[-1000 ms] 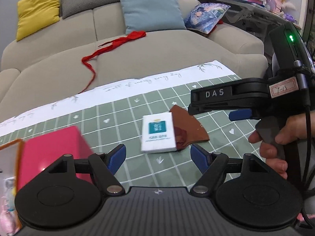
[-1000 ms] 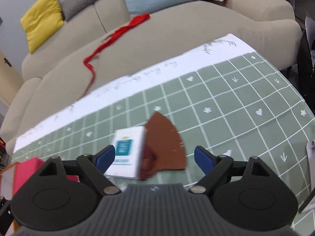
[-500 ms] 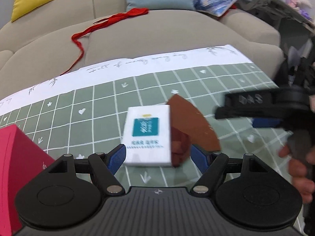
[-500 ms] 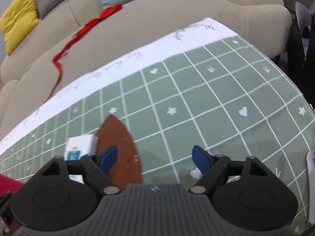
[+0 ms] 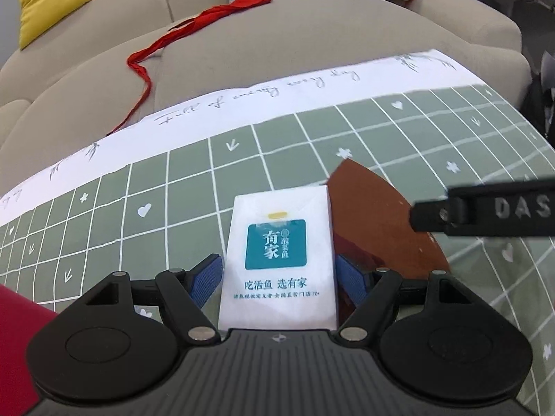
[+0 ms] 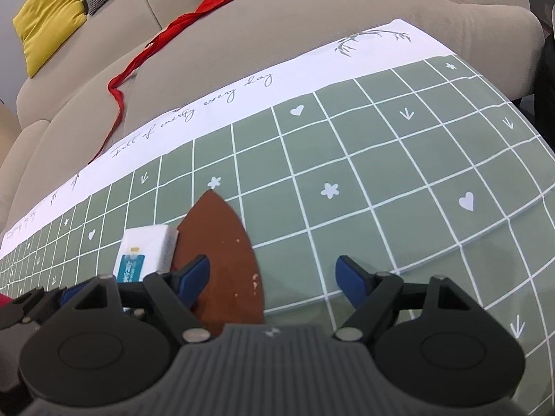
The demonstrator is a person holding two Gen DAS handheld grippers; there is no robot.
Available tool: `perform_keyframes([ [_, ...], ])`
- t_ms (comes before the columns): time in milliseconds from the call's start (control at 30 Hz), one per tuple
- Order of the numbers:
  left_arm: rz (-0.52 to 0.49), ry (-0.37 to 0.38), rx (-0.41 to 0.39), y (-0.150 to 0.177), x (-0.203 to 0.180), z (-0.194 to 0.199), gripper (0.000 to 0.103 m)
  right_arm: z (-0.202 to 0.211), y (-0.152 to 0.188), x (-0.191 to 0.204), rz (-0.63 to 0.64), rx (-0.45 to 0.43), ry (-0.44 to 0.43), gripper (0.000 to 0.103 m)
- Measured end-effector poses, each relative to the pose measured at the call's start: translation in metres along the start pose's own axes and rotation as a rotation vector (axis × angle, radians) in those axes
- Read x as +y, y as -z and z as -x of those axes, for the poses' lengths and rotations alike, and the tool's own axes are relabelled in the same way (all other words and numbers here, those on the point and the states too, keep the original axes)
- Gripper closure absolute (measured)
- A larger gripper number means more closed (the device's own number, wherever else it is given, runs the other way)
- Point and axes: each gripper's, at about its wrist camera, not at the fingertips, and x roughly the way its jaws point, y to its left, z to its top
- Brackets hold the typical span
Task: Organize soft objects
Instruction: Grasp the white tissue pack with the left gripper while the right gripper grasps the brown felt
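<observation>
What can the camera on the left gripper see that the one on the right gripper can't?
Only the left wrist view shows the printed front of the white tissue pack between the open left gripper, plus a pink box corner. Only the right wrist view shows the right gripper straddling the brown curved leather piece. Both share the green grid tablecloth, beige sofa and red ribbon.

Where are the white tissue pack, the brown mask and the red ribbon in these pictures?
white tissue pack point(image 5: 277, 253): left wrist view, on its teal label.
brown mask point(image 6: 222, 242): right wrist view, on its flat middle.
red ribbon point(image 5: 194, 22): left wrist view, on its wide part on the sofa.
</observation>
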Motion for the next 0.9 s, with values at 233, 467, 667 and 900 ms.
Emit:
perform_keyframes([
  [233,0.126,0.031,0.005,-0.008,0.019,-0.011,0.024,-0.001,0.002,0.006,0.015,0.012,-0.018,0.024],
  [467,0.136,0.056,0.000,0.003,0.034,-0.006,0.029,-0.001,0.003,0.007,0.017,0.017,-0.017,0.029],
  [667,0.200,0.093,0.035,0.009,0.043,0.010,0.030,-0.005,0.003,0.020,0.040,0.042,0.012,0.026],
  [900,0.241,0.153,0.052,0.021,0.049,0.031,0.030,-0.014,0.007,0.046,0.079,0.080,0.025,0.014],
])
